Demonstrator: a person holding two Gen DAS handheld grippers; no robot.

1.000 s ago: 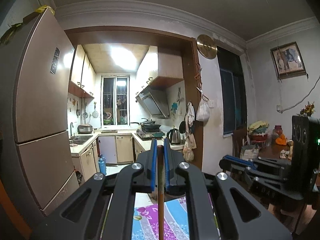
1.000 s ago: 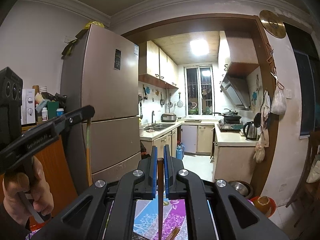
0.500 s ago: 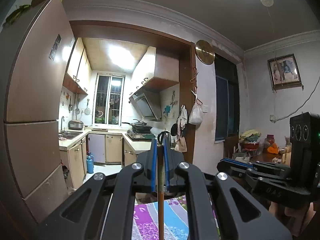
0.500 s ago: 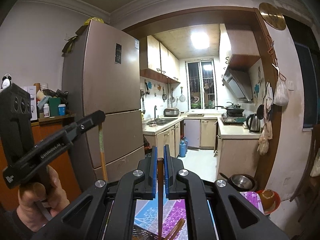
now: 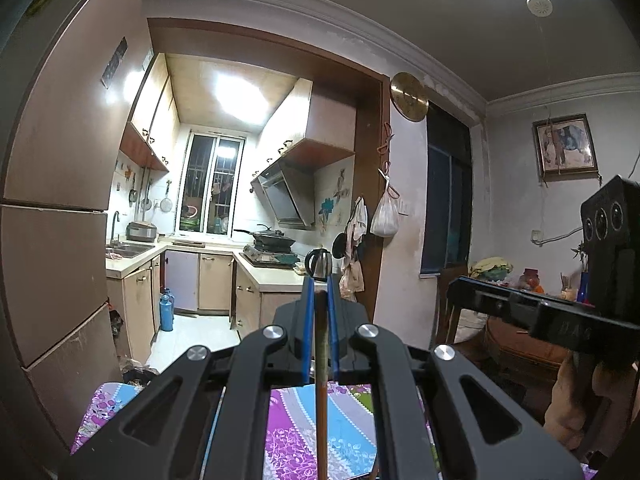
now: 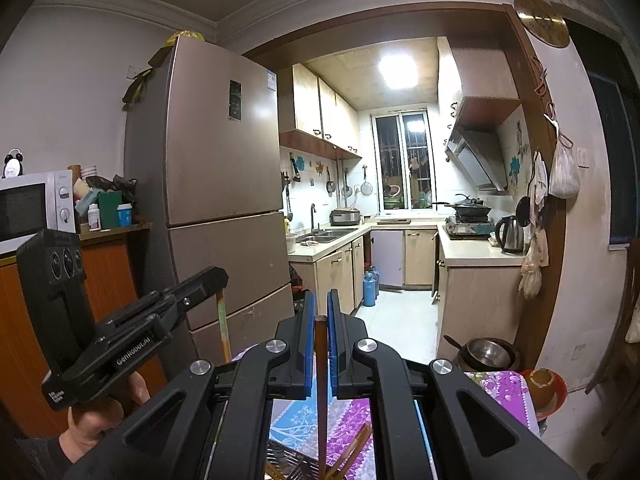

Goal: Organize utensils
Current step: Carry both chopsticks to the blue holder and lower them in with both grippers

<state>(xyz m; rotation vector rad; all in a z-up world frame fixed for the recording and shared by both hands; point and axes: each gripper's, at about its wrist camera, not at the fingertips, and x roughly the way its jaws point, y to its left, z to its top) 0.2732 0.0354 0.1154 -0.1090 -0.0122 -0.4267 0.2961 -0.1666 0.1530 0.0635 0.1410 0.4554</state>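
Note:
My left gripper is shut on a thin brown chopstick that hangs straight down over the flowered tablecloth. My right gripper is shut on a second brown chopstick, also hanging down. In the right wrist view the left gripper shows at the left with its chopstick below it. In the left wrist view the right gripper shows at the right. More wooden chopsticks lie on the cloth by a dark rack.
A tall brown fridge stands left, beside an orange cabinet with a microwave. The kitchen doorway lies ahead. A steel bowl and an orange bowl sit beyond the table's far right corner. A cluttered wooden table is at the right.
Both grippers have tilted down a little and pulled back, so more of the tablecloth shows. Both still hold their chopsticks. The left gripper sits lower in the right wrist view.

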